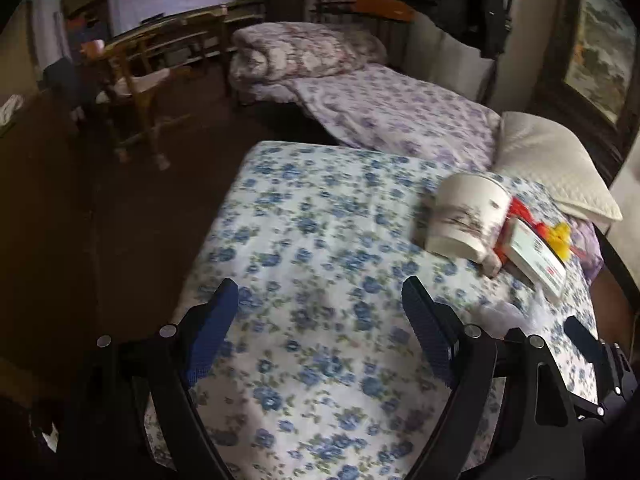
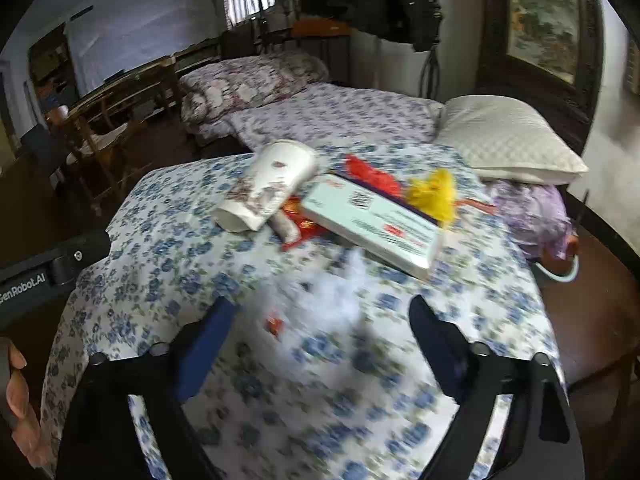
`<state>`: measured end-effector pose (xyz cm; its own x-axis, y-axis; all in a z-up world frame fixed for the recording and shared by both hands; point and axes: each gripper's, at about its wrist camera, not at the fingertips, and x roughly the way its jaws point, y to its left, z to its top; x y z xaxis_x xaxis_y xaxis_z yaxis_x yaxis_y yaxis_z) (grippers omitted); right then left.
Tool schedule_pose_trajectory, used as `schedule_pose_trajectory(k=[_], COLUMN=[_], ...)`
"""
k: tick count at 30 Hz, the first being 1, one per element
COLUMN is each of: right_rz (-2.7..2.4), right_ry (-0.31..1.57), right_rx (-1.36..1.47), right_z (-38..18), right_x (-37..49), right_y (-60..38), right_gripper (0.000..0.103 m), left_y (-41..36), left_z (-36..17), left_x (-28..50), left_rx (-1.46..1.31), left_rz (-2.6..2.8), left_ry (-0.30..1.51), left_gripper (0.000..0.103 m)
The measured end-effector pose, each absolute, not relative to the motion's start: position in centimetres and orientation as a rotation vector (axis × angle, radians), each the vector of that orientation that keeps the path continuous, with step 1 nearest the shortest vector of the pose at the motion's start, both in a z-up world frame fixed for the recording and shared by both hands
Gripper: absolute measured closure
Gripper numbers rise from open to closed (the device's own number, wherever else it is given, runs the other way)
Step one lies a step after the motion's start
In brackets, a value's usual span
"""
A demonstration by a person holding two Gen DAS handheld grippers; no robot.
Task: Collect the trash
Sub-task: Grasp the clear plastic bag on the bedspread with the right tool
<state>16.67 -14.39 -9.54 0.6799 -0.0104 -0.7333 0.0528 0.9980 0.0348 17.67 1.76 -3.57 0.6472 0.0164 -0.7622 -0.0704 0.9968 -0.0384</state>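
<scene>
Left gripper [image 1: 320, 292]: jaws spread wide, nothing between them, poised over bare blue-flowered cloth [image 1: 312, 208]. The trash lies at its 2 o'clock, so this tool is judged to be in transit, not yet aligned.

Right gripper [image 2: 322, 312]: jaws apart and empty, over a blurred pale patch of cloth. A small red scrap [image 2: 275, 325] lies between the fingers, untouched. The main trash pile sits at its 12 o'clock.

Pile contents, left to right in the right wrist view:
- One paper cup [image 2: 268, 186], tipped on its side, leaning on the other items.
- One red wrapper [image 2: 300, 228], partly beneath the cup.
- One flat white box [image 2: 374, 224], lying on the heap.
- One red crumple [image 2: 368, 176].
- One yellow crumple [image 2: 434, 194].

Items are clustered, likely for single-area pickup. One white pillow [image 2: 508, 140] at 1 o'clock is not trash.
</scene>
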Motion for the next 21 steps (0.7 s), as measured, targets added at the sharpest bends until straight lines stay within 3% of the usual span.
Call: schedule_pose_trajectory(k=[2, 4, 7, 10, 21], right_rz=[-0.048, -0.038, -0.013, 0.006, -0.025], right_ry=[0.846, 0.882, 0.869, 0.821, 0.823], right_rx=[0.031, 0.049, 0.116, 0.189, 0.251], right_z=[-10.0, -10.6, -10.7, -10.0, -9.7], right_x=[17.3, 17.7, 16.9, 14.5, 10.6], right_y=[-14.1, -14.3, -15.3, -16.5, -19.2], right_gripper=[0.034, 0.061, 0.078, 0.084, 0.083], left_y=[2.1, 2.1, 1.8, 1.3, -2.3], left_z=[-3.8, -4.0, -4.4, -4.9, -5.1], left_x=[17.8, 18.0, 18.1, 18.2, 18.8], left_rx=[-0.078, -0.076, -0.085, -0.094, -0.056], left_rz=[0.041, 0.03, 0.006, -0.021, -0.118], left_ry=[0.88, 0.887, 0.907, 0.926, 0.91], left_gripper=[0.022, 0.022, 0.022, 0.022, 0.02])
